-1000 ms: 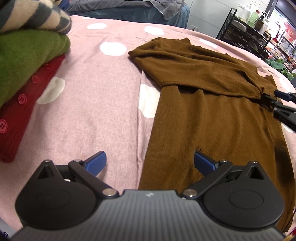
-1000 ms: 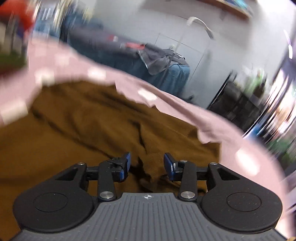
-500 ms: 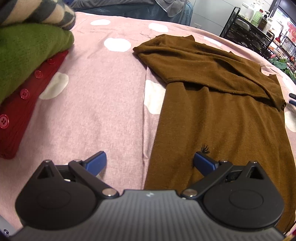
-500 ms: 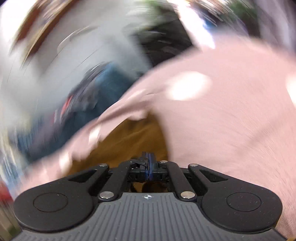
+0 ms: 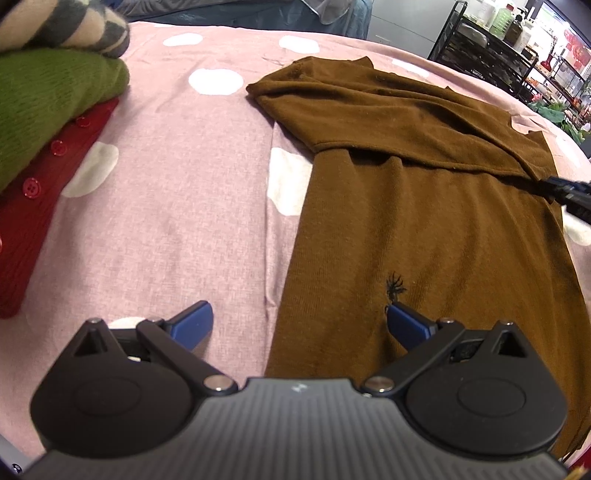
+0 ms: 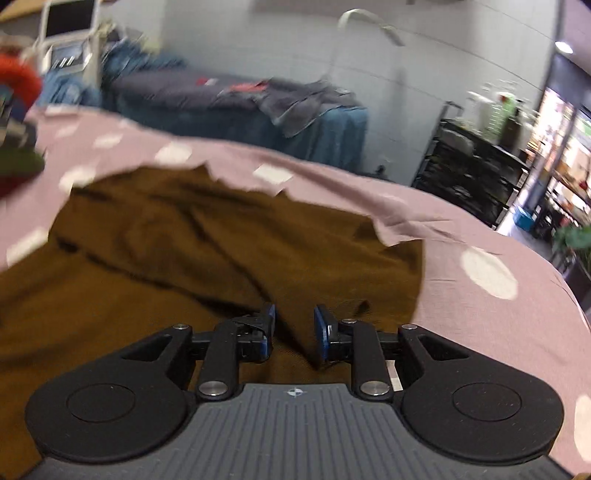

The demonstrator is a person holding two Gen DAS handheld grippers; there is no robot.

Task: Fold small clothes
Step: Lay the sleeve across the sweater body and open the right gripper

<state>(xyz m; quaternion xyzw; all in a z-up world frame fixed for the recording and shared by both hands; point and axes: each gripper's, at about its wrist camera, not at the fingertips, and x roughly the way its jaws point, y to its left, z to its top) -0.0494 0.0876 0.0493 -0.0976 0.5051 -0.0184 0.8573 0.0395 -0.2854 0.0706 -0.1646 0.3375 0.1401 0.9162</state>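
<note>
A brown long-sleeved top [image 5: 424, 206] lies flat on the pink spotted bedcover [image 5: 184, 192], with one sleeve folded across its chest. My left gripper [image 5: 299, 325] is wide open, low over the top's near left edge; one finger is over the cover, the other over the cloth. My right gripper [image 6: 293, 328] is partly open, with the folded sleeve's end [image 6: 295, 321] lying between its fingers. It also shows at the right edge of the left wrist view [image 5: 565, 190], at the sleeve's end.
A stack of folded clothes stands at the left: a red buttoned one [image 5: 33, 199], a green knit [image 5: 48, 99] and a striped one [image 5: 66, 22]. A blue-covered bed [image 6: 240, 107] and black shelves [image 6: 472, 173] stand beyond the cover's far edge.
My right gripper swung away shut, then came back to the sleeve's end and opened partly around it. My left gripper stayed open and shifted slightly.
</note>
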